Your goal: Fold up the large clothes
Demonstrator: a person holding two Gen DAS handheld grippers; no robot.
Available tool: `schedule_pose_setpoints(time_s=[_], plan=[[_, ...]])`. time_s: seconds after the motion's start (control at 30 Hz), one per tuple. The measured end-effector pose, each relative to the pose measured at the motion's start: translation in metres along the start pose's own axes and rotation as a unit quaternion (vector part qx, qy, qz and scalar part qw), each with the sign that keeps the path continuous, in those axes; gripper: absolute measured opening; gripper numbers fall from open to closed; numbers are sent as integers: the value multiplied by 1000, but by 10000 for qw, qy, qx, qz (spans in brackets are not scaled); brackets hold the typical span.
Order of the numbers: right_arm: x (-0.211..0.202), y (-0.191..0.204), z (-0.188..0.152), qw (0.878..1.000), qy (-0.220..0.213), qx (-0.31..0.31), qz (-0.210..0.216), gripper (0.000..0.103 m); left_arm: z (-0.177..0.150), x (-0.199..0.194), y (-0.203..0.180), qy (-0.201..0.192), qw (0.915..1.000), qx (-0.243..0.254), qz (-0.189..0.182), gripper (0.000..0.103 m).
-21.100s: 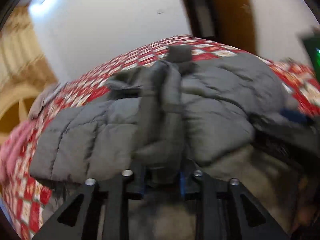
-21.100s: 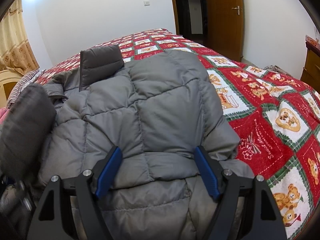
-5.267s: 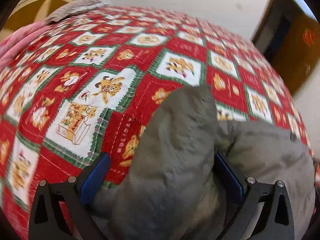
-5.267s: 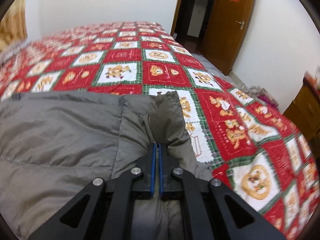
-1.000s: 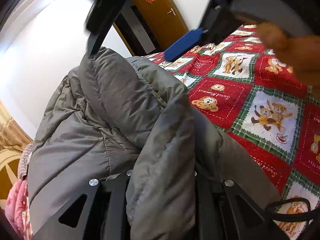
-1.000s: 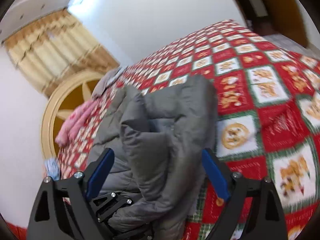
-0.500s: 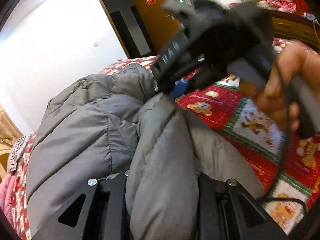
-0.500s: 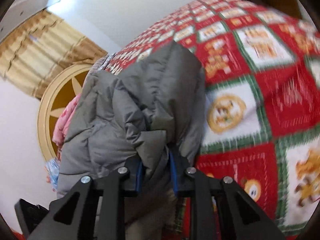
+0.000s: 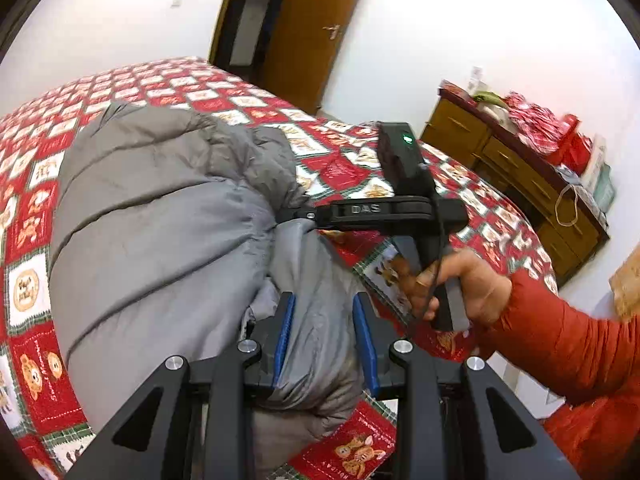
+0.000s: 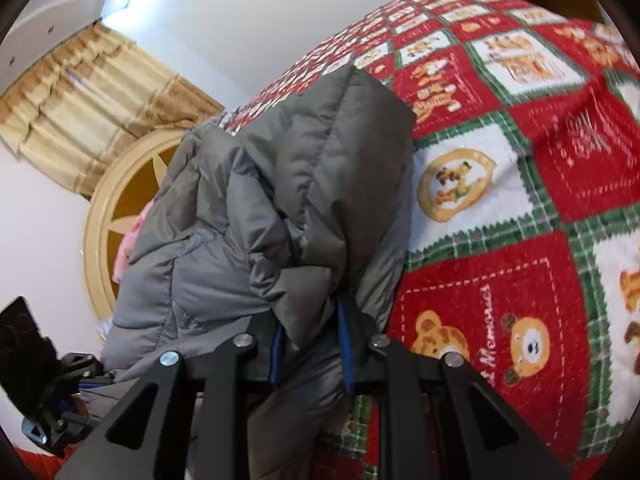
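A grey puffer jacket (image 9: pixel 152 216) lies bunched and folded on the bed. My left gripper (image 9: pixel 324 332) is shut on a thick fold of it at the near edge. My right gripper (image 10: pixel 310 336) is shut on another fold of the jacket (image 10: pixel 280 184) and holds it above the quilt. In the left wrist view the right gripper (image 9: pixel 296 214) reaches in from the right, its tips buried in the jacket's side, held by a hand in a red sleeve. The left gripper body shows at the lower left of the right wrist view (image 10: pixel 52 412).
The red, green and white bear-pattern quilt (image 10: pixel 520 184) covers the bed. A wooden dresser (image 9: pixel 516 184) with red packages stands at the right wall. A brown door (image 9: pixel 304 28) is behind the bed. A round headboard (image 10: pixel 120 216) and curtains are at the other end.
Within the last second my right gripper closed on the jacket fold. The left view swung right, and the right gripper now shows gripping the jacket's side.
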State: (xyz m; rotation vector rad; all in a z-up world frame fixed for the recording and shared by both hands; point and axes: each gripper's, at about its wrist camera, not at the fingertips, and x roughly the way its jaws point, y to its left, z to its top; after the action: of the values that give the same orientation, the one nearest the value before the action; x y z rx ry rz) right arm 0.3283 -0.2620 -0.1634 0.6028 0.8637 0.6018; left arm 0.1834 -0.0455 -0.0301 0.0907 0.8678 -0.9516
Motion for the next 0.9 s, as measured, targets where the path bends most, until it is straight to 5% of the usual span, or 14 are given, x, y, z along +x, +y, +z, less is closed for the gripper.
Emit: schedule_pose_setpoints(time_s=[0.1,0.17,0.33,0.43,0.53,0.63,0.8,0.9], plan=[[-1,-9,1,9998,-18,171,113,21,0,5,-19,-167,9994,293,92,48],[-2,-12,3,9996,16,228,143,21,-7,8,-42,-311,9973,667,-2,71],[-6,-20,7,9997,92,182,102,21,-32,3,-97,-637,9736,2143,447,73],[-6,-10,13,9997,129,-105,-172,21,-32,-21,-93,-850,9686,2294,451,73],[-10,5,25,9938,37,-655,-899,22,-13,-54,-52,-1223,9767,1704,450,75],[-8,1,30,9933,27,-683,-936,24,27,-63,18,-1576,9797,290,1201,88],[-10,-4,21,9941,-150,-535,-932,24,81,-10,94,-1150,9637,-1261,2055,88],[-14,2,10,9939,-245,-374,-1010,24,95,28,115,-685,9596,-1800,2052,88]])
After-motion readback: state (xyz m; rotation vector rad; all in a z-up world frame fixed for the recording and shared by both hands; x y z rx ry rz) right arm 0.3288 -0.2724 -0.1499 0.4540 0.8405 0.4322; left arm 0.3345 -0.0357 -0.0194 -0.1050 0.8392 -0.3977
